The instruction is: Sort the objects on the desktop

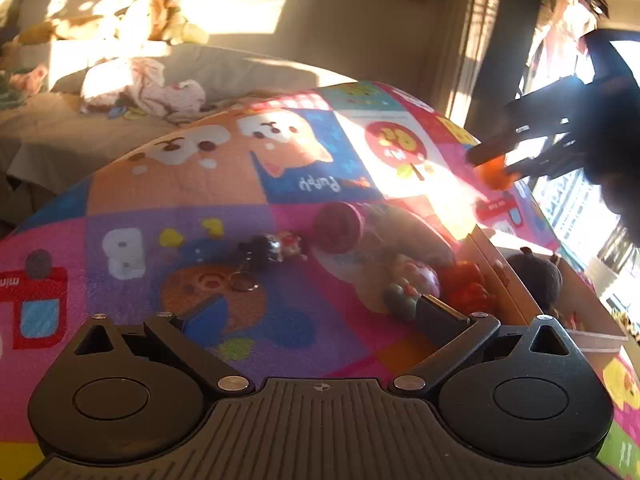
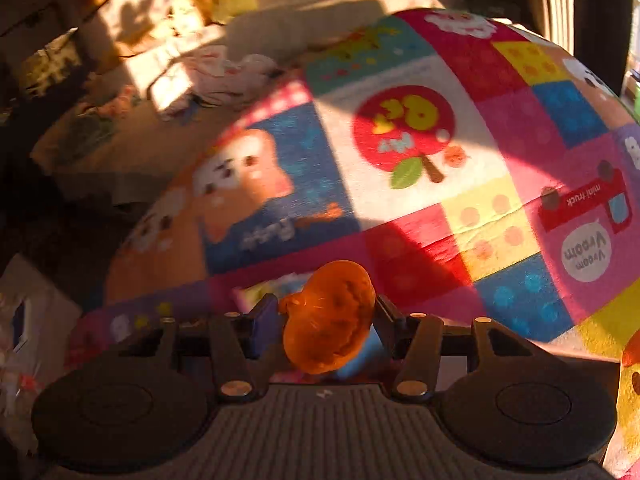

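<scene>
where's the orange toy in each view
Left wrist view: the orange toy is far right, above the middle, between the fingers of the right gripper, over the mat's far edge.
Right wrist view: it is at bottom centre, pinched in the same gripper, close to the lens.
Shared landmark: the red apple picture on the colourful mat.

A bright patchwork cartoon cloth (image 1: pixel 280 208) covers the table; mid-frame lie a keyring figure (image 1: pixel 272 250), small toys (image 1: pixel 412 284) and, lower right, a cardboard box (image 1: pixel 516 284).
</scene>
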### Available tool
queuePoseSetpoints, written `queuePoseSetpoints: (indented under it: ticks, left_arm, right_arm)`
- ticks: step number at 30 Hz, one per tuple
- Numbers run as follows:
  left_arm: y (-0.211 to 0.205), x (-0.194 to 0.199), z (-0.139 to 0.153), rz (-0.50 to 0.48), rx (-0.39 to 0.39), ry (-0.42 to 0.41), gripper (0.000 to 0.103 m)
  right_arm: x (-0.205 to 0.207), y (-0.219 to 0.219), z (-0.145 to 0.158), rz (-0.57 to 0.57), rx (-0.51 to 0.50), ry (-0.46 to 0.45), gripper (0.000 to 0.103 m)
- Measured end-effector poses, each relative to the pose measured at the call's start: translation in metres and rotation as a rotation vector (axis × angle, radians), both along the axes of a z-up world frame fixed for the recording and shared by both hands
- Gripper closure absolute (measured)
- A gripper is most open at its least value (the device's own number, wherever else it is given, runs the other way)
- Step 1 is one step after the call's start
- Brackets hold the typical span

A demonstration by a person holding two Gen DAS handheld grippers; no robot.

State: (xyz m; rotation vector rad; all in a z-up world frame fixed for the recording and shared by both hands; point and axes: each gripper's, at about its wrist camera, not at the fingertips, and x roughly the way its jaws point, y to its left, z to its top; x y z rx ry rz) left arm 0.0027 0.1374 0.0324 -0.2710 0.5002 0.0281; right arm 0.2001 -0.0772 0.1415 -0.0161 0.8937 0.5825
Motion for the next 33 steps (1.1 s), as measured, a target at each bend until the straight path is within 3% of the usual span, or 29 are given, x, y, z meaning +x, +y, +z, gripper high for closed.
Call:
queuePoseSetpoints:
  ticks: [4, 8, 10, 12, 16, 17, 18, 19, 25, 26, 29, 33]
  left_arm:
    - [-0.018, 0.0, 0.001, -0.047, 0.047, 0.01, 0.001]
    - [-0.042, 0.004, -0.002, -0.116, 0.126, 0.021, 0.001]
    - [-0.056, 0.01, -0.006, -0.154, 0.176, 0.031, 0.001]
    - [-0.07, 0.013, -0.009, -0.177, 0.238, 0.022, 0.001]
    - [-0.084, 0.03, -0.013, -0.202, 0.33, 0.021, 0.001]
    - [-0.085, 0.039, -0.014, -0.198, 0.341, 0.033, 0.007]
    - [-0.085, 0.049, -0.015, -0.199, 0.351, 0.046, 0.019]
    - [-0.087, 0.059, -0.016, -0.206, 0.36, 0.06, 0.022]
    - [-0.104, 0.11, -0.032, -0.229, 0.426, 0.121, 0.03]
    - [-0.106, 0.114, -0.033, -0.23, 0.433, 0.129, 0.044]
    - [-0.107, 0.107, -0.03, -0.219, 0.435, 0.125, 0.049]
    - [-0.104, 0.063, -0.011, -0.231, 0.409, 0.086, 0.05]
  right_arm:
    - [-0.095, -0.019, -0.007, 0.171, 0.012, 0.051, 0.051]
    - [-0.148, -0.036, -0.053, 0.226, -0.013, 0.101, 0.051]
    - [-0.159, -0.043, -0.07, 0.207, -0.045, 0.044, 0.049]
    - [-0.166, -0.052, -0.079, 0.138, -0.068, -0.034, 0.031]
    - [-0.186, -0.084, -0.088, 0.065, -0.011, -0.159, 0.021]
    - [-0.191, -0.092, -0.09, 0.052, 0.002, -0.166, 0.018]
    - [-0.196, -0.1, -0.095, 0.038, 0.012, -0.168, 0.017]
    - [-0.2, -0.106, -0.098, 0.027, 0.016, -0.168, 0.016]
    - [-0.214, -0.126, -0.116, -0.025, -0.009, -0.148, 0.007]
    - [-0.215, -0.128, -0.118, -0.036, -0.008, -0.155, 0.003]
    - [-0.217, -0.133, -0.124, -0.075, -0.002, -0.17, 0.0]
    - [-0.219, -0.14, -0.131, -0.099, -0.003, -0.164, 0.0]
